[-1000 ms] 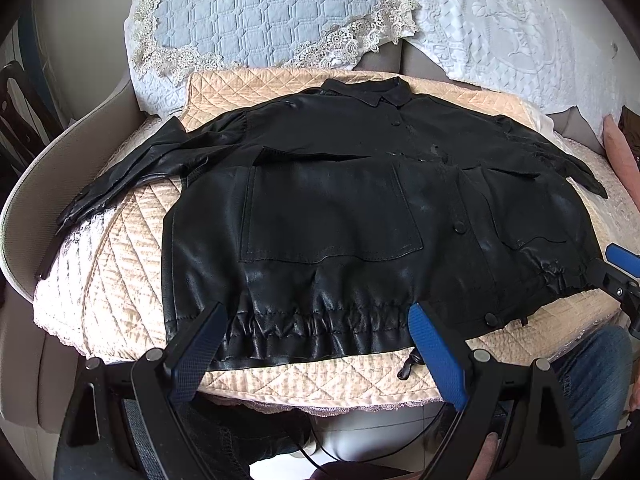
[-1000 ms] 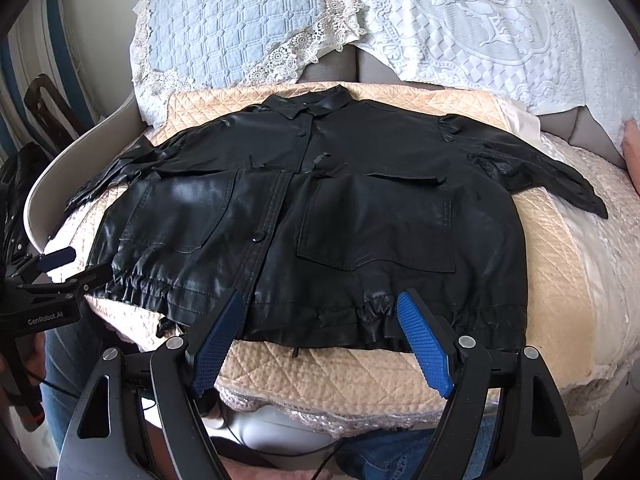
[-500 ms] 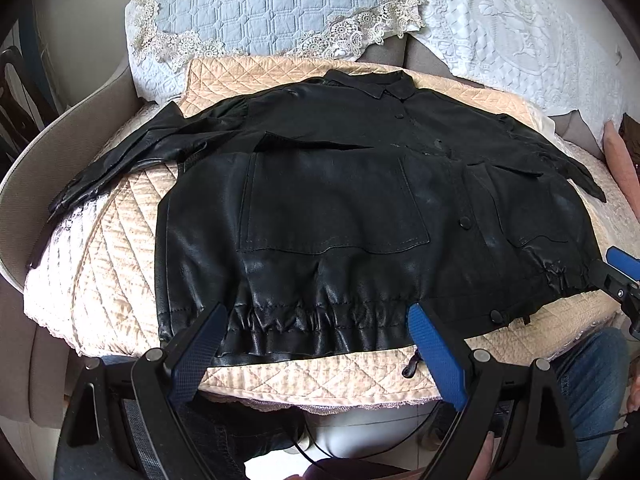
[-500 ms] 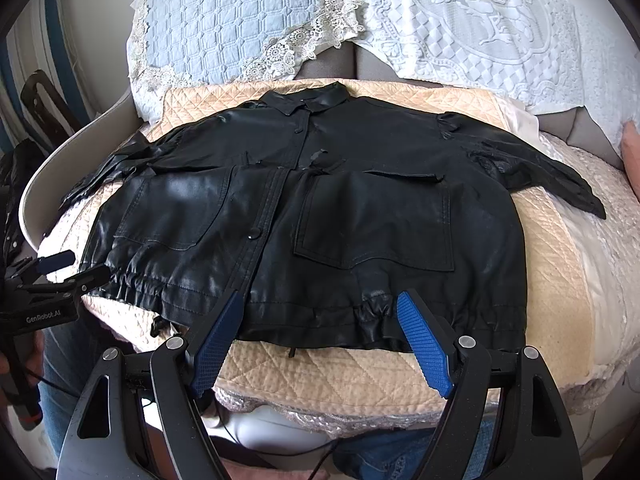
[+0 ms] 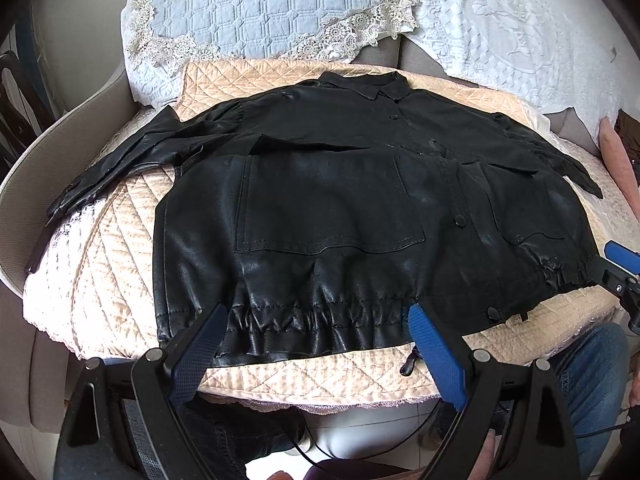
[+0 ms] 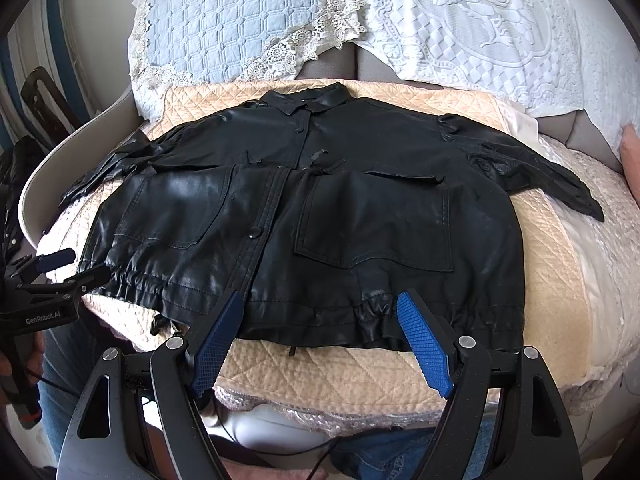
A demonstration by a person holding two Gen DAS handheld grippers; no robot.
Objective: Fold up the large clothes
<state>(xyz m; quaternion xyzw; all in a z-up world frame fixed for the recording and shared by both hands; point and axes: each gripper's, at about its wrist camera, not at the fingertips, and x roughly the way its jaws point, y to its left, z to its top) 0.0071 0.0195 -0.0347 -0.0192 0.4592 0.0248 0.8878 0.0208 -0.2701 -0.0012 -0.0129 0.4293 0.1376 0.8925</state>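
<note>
A black leather-look jacket (image 5: 340,208) (image 6: 320,220) lies flat and front-up on a quilted beige cover, collar at the far side, elastic hem at the near edge, both sleeves spread outward. My left gripper (image 5: 316,316) hovers open just above the hem's left half, nothing between its blue pads. My right gripper (image 6: 320,304) is open over the hem's right half, also holding nothing. Each gripper shows at the edge of the other's view: the right gripper (image 5: 618,268) at the far right, the left gripper (image 6: 60,268) at the far left.
The beige quilted cover (image 5: 120,264) (image 6: 552,264) lies on a grey sofa (image 5: 48,152). A pale blue lace-edged cushion (image 5: 264,4) and a white embossed throw (image 6: 500,28) lean behind. A person's jeans-clad legs (image 5: 592,368) sit below the near edge. A pink cushion (image 5: 618,160) lies at right.
Both grippers have edged forward toward the jacket's hem, so the jacket looks slightly larger and higher in view. Both jaws stayed open; the jacket has not moved.
</note>
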